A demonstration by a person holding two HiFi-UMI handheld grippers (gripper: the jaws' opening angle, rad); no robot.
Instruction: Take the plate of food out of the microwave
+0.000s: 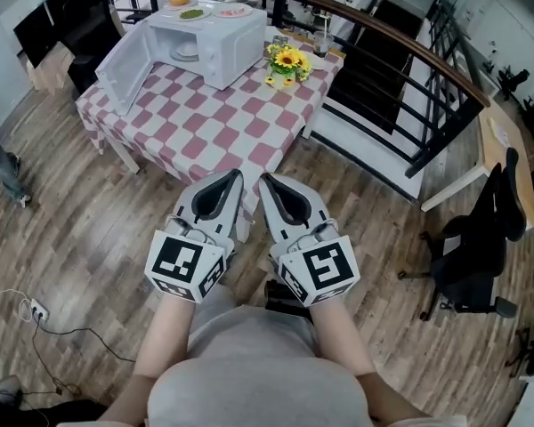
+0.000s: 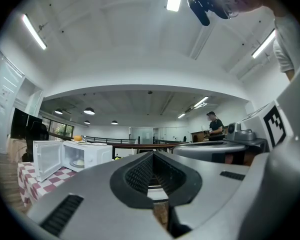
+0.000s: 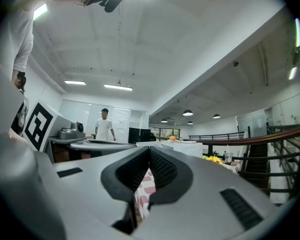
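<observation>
Plate of food (image 1: 187,50) sits flat on the floor of the cavity in the white microwave (image 1: 224,36), at the far left corner of the checked table (image 1: 240,127). The microwave door (image 1: 125,68) is swung fully open to the left and the cavity mouth faces near-left. Other dishes (image 1: 196,11) sit on the microwave roof, apart from the one inside. Left gripper (image 1: 233,178) and right gripper (image 1: 266,181) are held side by side off the near edge of the table, over the wooden floor (image 1: 89,238), well apart from the microwave. Their tips angle toward each other, just beside one another. Both point level toward the table. Both pairs of jaws are together with nothing between them. From the grippers the plate lies far and to the left. The left gripper is slightly the nearer and is on the door side. The plate is round, so it has no long axis; judged approach is straight into the open mouth. The sunflowers (image 1: 287,60) stand right of the microwave, clear of that line.
</observation>
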